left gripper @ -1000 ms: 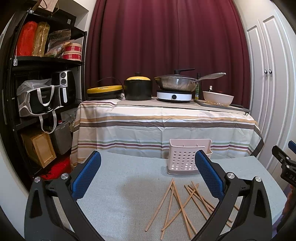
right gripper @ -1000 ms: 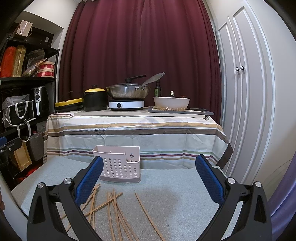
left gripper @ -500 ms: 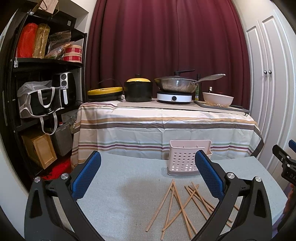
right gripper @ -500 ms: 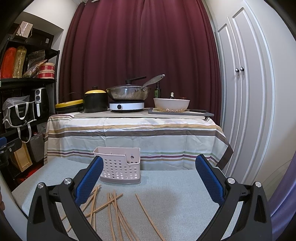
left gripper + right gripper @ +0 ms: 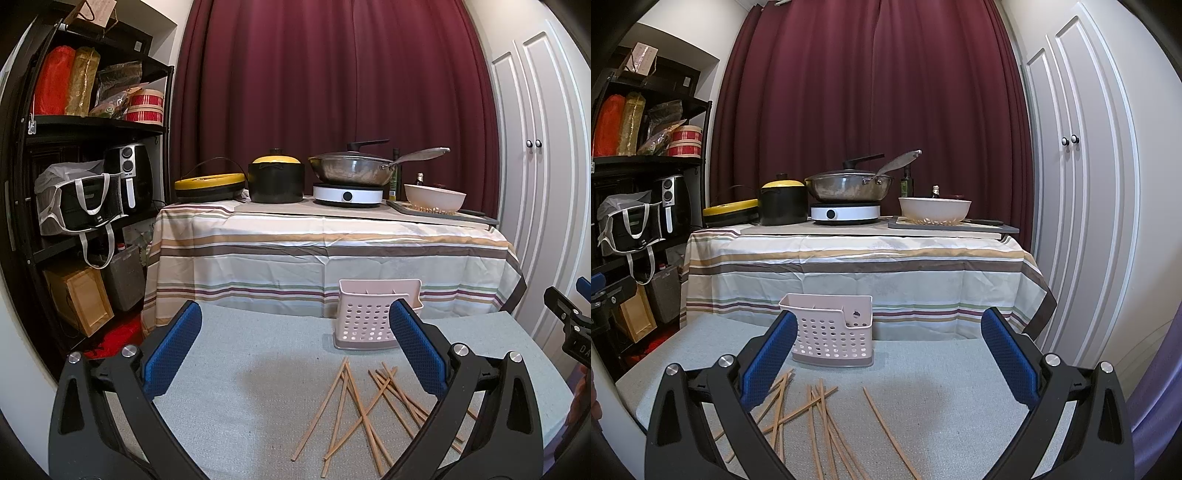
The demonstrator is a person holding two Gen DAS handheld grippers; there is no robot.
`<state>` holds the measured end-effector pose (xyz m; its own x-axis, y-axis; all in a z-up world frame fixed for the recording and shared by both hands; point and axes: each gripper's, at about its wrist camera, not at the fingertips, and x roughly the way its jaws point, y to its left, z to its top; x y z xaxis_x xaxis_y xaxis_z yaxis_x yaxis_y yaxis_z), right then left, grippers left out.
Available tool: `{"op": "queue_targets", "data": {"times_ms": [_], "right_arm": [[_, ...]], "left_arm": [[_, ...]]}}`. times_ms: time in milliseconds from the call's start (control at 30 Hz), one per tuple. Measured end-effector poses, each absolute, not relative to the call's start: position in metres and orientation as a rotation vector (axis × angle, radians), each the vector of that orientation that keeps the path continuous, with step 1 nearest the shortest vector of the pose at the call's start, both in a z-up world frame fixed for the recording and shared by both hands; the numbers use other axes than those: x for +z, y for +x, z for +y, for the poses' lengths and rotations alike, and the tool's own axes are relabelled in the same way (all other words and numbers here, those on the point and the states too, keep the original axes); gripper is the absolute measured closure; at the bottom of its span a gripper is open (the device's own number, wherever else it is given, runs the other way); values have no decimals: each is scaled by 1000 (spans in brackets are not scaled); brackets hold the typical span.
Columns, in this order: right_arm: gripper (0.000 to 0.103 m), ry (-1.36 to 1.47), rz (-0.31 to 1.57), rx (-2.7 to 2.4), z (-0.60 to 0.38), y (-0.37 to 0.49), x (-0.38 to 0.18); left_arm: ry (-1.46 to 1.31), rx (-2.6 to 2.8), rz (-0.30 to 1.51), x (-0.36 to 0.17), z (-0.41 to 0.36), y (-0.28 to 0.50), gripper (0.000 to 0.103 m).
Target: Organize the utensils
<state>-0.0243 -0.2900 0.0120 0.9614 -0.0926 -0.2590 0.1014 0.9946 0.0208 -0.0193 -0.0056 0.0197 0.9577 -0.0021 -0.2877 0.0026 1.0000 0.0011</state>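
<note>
wooden chopsticks [image 5: 354,410], perforated plastic caddy [image 5: 369,317]

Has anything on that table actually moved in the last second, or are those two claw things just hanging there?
Nothing was picked up or let go. The cameras tilted up very slightly, so everything sits a touch lower in view. The left gripper and right gripper remain wide open, the chopsticks still lie scattered, and the pink basket stands where it was.

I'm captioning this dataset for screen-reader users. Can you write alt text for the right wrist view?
Open, empty right tongs hover over a pale blue-grey table where wooden chopsticks lie scattered in front of an upright pink perforated utensil caddy. Behind stands a striped-cloth table with pots, a pan and a bowl, before a maroon curtain.
</note>
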Motion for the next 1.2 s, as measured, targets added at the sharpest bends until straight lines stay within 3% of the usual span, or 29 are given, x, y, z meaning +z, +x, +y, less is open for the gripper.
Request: {"op": "queue_targets", "data": {"times_ms": [1200], "right_arm": [[6,36,270,-76,-283,-21,9]], "left_arm": [[11,-10,315,11,-8,-14,4]]}}
